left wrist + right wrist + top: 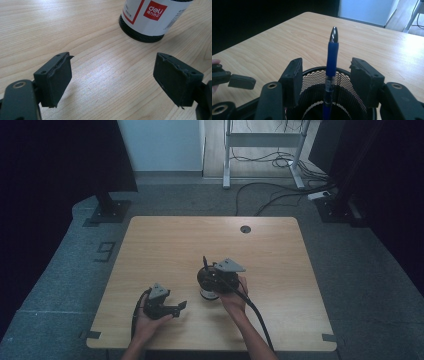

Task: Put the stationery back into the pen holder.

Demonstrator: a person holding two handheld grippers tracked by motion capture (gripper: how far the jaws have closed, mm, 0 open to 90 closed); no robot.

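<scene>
A black mesh pen cup (207, 284) with a white label stands on the wooden table (170, 240), slightly right of the middle near the front. A blue pen (204, 262) stands upright in it. My right gripper (207, 273) hovers over the cup's rim. In the right gripper view the pen (331, 62) rises between its open jaws (325, 75) from the cup (342, 100), and neither pad touches it. My left gripper (181, 307) rests low to the left of the cup, its jaws (112, 75) wide apart with bare wood between them, pointing at the cup's base (150, 17).
A round cable hole (245, 229) sits near the table's far edge. Beyond the table are a metal desk frame (262, 142), loose cables (280, 190) on the grey floor and two dark stands (107, 207). The left gripper's jaw (239, 81) reaches in beside the cup.
</scene>
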